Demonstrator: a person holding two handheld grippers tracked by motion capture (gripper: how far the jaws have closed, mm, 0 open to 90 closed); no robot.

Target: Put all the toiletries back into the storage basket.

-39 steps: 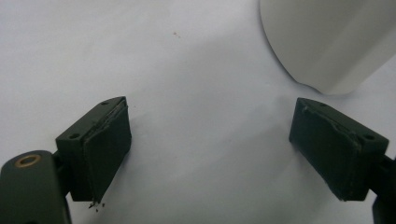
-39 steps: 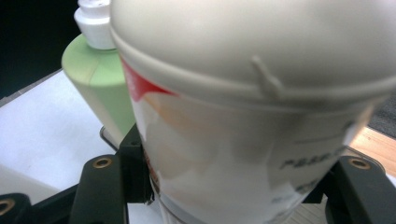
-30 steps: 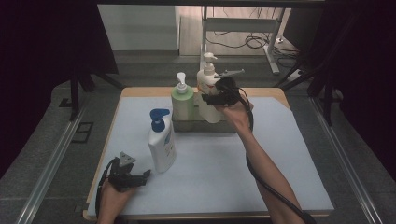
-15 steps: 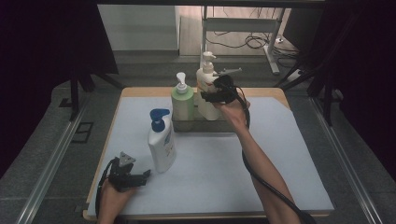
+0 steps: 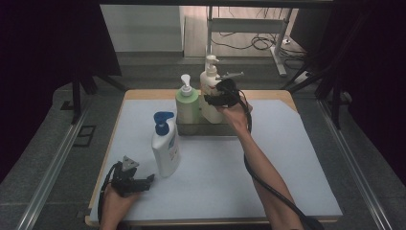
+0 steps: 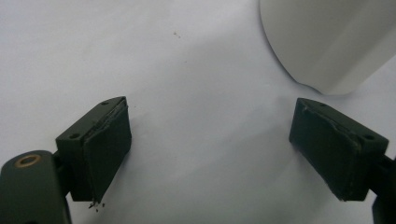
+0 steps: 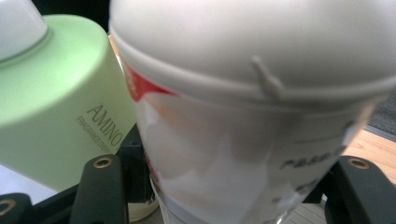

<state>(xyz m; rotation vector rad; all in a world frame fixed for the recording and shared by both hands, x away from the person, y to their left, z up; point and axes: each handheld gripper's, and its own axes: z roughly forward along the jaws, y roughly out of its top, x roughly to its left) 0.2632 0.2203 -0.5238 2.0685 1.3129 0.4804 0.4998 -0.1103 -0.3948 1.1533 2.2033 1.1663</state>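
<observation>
A cream pump bottle [image 5: 209, 84] stands at the back of the table in a dark tray [image 5: 190, 129], beside a green pump bottle [image 5: 186, 103]. My right gripper [image 5: 216, 99] is shut on the cream bottle's body from the right. In the right gripper view the cream bottle [image 7: 243, 93] sits between the two jaws of the right gripper [image 7: 229, 191], with the green bottle [image 7: 60, 93] close on its left. My left gripper [image 5: 147, 180] rests open at the front left of the table. Its jaws [image 6: 210, 140] hold nothing.
A white bottle with a blue pump [image 5: 166, 148] stands just right of the left gripper, its base [image 6: 327, 42] showing in the left gripper view. A pale blue mat [image 5: 287, 158] covers the wooden table [image 5: 143, 95]. Dark curtains and floor rails flank the table.
My right gripper and the cream bottle have shifted slightly left and down toward the green bottle. The left gripper has stayed where it was.
</observation>
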